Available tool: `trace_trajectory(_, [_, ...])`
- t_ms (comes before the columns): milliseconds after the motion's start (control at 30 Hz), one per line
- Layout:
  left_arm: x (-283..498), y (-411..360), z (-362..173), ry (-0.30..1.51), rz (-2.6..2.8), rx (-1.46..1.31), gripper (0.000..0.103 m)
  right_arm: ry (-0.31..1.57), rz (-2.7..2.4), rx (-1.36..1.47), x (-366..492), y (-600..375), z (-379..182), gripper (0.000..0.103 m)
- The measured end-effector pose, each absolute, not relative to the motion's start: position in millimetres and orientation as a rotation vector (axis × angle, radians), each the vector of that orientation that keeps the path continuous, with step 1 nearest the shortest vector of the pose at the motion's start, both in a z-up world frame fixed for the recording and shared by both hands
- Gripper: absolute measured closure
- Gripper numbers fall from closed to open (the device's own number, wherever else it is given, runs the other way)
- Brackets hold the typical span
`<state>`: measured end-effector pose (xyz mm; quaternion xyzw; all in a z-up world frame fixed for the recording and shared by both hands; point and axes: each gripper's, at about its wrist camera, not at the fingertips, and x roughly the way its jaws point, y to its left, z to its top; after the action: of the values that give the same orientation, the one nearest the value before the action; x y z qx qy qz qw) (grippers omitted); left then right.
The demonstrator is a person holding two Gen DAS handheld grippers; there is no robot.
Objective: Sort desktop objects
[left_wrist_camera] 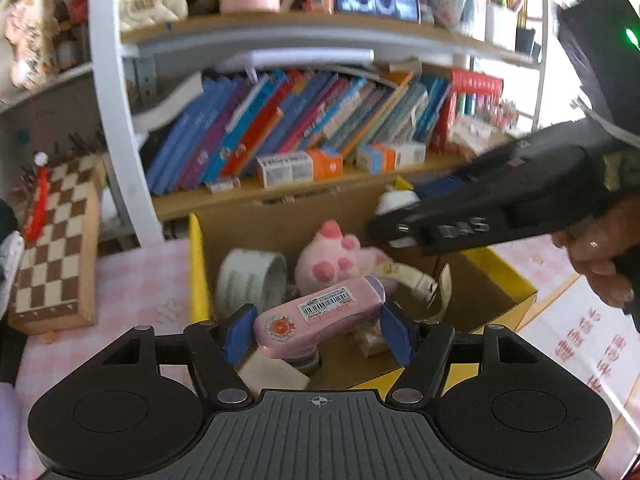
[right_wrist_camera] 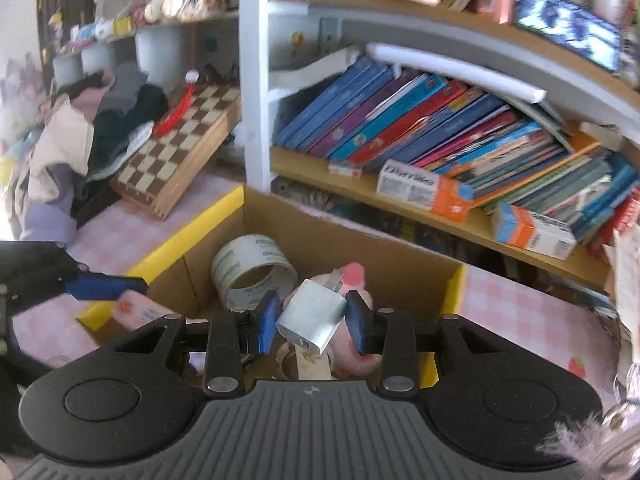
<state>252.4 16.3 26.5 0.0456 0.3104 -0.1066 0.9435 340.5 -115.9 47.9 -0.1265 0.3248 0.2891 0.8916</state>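
My left gripper [left_wrist_camera: 318,330] is shut on a pink stapler-like case [left_wrist_camera: 320,318] with a barcode label, held over the cardboard box [left_wrist_camera: 496,292]. My right gripper [right_wrist_camera: 314,322] is shut on a white plug adapter [right_wrist_camera: 314,316], its prongs pointing away, above the same box [right_wrist_camera: 400,264]. Inside the box lie a roll of clear tape [left_wrist_camera: 250,278], a pink plush paw [left_wrist_camera: 340,258] and some paper strips. The right gripper also shows in the left wrist view [left_wrist_camera: 394,220], holding the adapter over the box. The left gripper's blue finger [right_wrist_camera: 106,286] and the pink case [right_wrist_camera: 138,312] show at the left of the right wrist view.
The box has yellow flaps [right_wrist_camera: 168,246] and sits on a pink checked cloth [right_wrist_camera: 520,312]. A wooden chessboard [left_wrist_camera: 56,248] leans at the left. A bookshelf [left_wrist_camera: 304,120] with leaning books and small cartons stands behind the box. Clothes [right_wrist_camera: 80,128] are piled at far left.
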Motion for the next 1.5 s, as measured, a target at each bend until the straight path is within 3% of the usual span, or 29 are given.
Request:
trace_trajectory(500, [285.4, 9.6, 0.5, 0.767, -0.237, 0.05, 0.036, 0.84, 0.751, -0.389, 394.3, -63.9, -5.3, 0.069])
trace_trajectory(1000, [298.4, 5.5, -5.5, 0.836, -0.277, -0.038, 0.035, 0.903, 0.83, -0.426, 408.2, -47.9, -18.6, 0.067])
trace_trajectory(1267, [293.0, 2.4, 1.1, 0.815, -0.247, -0.006, 0.029, 0.862, 0.812, -0.368, 404.8, -58.7, -6.8, 0.04])
trace_trajectory(1500, [279.7, 1.5, 12.9, 0.77, -0.227, 0.019, 0.02, 0.777, 0.771, -0.301, 392.9, -77.4, 18.7, 0.027])
